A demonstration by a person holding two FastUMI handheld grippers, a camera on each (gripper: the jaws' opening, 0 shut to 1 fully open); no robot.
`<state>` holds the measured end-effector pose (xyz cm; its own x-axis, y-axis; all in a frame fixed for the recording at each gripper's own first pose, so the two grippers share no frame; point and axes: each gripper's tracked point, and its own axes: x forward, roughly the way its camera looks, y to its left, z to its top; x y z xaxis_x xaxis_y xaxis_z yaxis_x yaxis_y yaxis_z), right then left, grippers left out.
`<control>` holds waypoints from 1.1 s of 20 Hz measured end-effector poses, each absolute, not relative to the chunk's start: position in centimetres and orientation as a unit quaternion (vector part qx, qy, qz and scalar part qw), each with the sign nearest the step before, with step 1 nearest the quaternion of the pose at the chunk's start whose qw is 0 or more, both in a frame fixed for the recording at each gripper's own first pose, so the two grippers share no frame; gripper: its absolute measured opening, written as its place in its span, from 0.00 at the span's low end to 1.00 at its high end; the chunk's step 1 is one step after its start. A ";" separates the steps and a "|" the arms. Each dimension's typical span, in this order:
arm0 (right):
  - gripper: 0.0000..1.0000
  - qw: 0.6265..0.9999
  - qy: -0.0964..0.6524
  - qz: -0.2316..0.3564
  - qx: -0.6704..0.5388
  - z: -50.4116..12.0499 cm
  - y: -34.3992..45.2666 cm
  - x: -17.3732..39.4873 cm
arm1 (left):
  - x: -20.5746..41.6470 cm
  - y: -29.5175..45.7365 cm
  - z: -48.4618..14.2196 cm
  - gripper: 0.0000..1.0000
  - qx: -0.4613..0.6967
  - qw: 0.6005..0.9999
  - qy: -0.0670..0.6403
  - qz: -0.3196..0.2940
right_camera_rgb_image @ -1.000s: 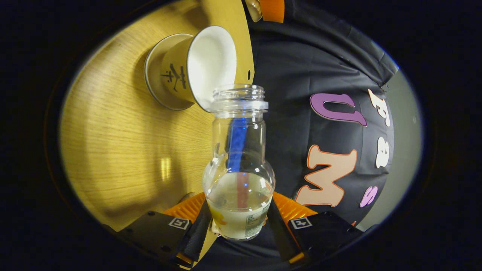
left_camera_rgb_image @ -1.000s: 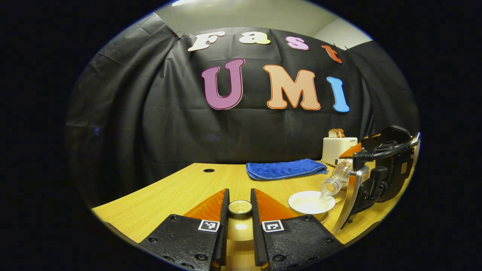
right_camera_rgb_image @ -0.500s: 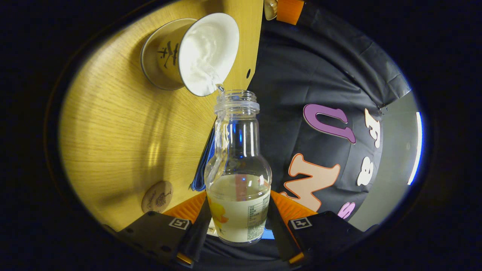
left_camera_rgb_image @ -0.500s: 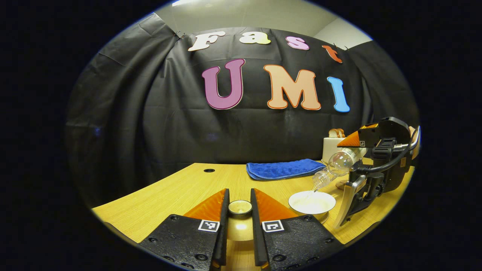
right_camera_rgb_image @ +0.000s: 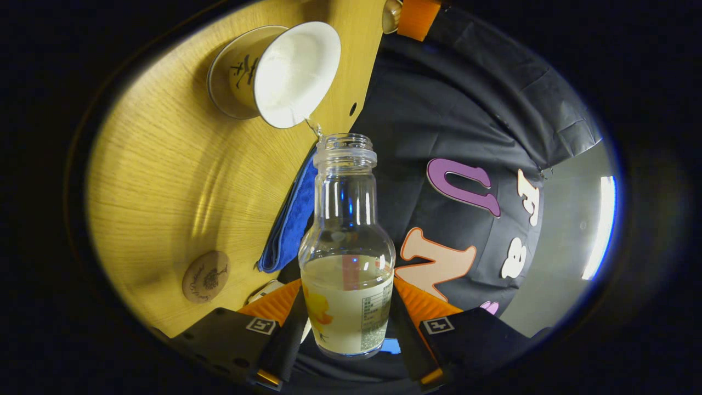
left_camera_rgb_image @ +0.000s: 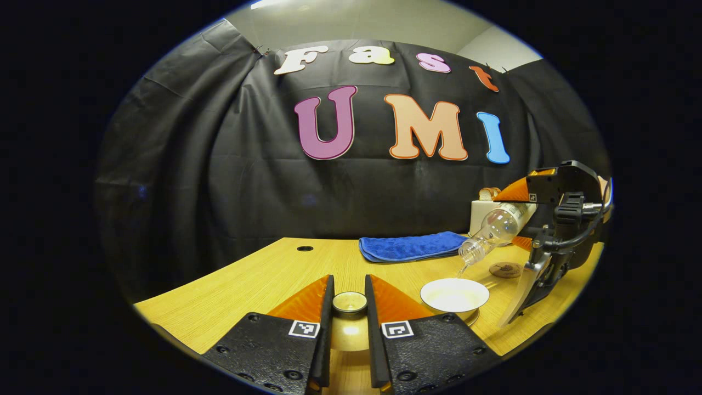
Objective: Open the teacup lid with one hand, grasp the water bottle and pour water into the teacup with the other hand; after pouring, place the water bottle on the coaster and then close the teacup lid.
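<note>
The clear glass water bottle (right_camera_rgb_image: 347,258), partly filled and labelled low on its body, was held in the right gripper (right_camera_rgb_image: 346,329), whose two fingers were pressed against opposite sides of the bottle's lower body. Compared with half a second earlier, the bottle had been raised and tipped back: in the left gripper view its neck (left_camera_rgb_image: 473,249) was seen higher above the white-lined, tan ceramic teacup (left_camera_rgb_image: 454,294) than before, and the full stream had thinned to a last thread of water falling from the mouth towards the cup's near rim. In the right gripper view the water inside had settled back into the bottle's body, and only a small trickle was seen between the bottle's mouth and the rim of the teacup (right_camera_rgb_image: 274,71).

The left gripper (left_camera_rgb_image: 349,307) was closed on the small round knob of the tan teacup lid (left_camera_rgb_image: 349,303), both fingers set against the knob; the lid was held off to the left of the open cup, above the pale wooden table (left_camera_rgb_image: 263,280).

From this it was judged that pouring was ending. The round brown coaster (left_camera_rgb_image: 506,269) lay on the table just beyond the cup, beneath the right gripper, and was seen bare in the right gripper view (right_camera_rgb_image: 205,276). The bottle would next have to be brought upright and set on it, after which the lid could be returned. A drip on the table during the swing across was the risk to be watched.
</note>
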<state>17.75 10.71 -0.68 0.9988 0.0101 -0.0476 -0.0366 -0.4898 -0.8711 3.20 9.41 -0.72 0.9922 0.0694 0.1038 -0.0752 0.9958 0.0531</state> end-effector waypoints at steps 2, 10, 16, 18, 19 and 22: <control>0.80 0.506 0.001 0.023 -0.862 -0.3 10.9 17.7 | 3.2 9.5 -0.7 0.26 0.028 0.998 -0.051 0.037; 0.80 0.499 -0.032 0.028 -0.866 0.3 12.3 17.2 | 3.3 9.4 -0.8 0.26 0.028 0.998 -0.051 0.038; 0.79 0.531 -0.014 0.046 -0.846 -1.5 11.9 16.8 | 3.1 9.4 -0.7 0.26 0.029 0.998 -0.051 0.038; 0.79 0.570 0.014 0.059 -0.820 -3.1 11.2 16.6 | 3.2 9.4 -0.7 0.26 0.029 0.998 -0.051 0.038; 0.79 0.593 0.028 0.067 -0.802 -4.0 11.0 16.4 | 3.2 9.5 -0.8 0.26 0.029 0.998 -0.051 0.038; 0.81 0.663 0.069 0.089 -0.740 -6.2 11.1 15.9 | 3.2 9.4 -0.8 0.26 0.029 0.998 -0.051 0.038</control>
<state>15.88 11.06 -6.18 0.9745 0.0164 -0.2240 -0.2208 -0.1112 -0.9689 3.24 9.44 -0.77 0.9919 0.0725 0.1046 -0.0785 0.9955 0.0538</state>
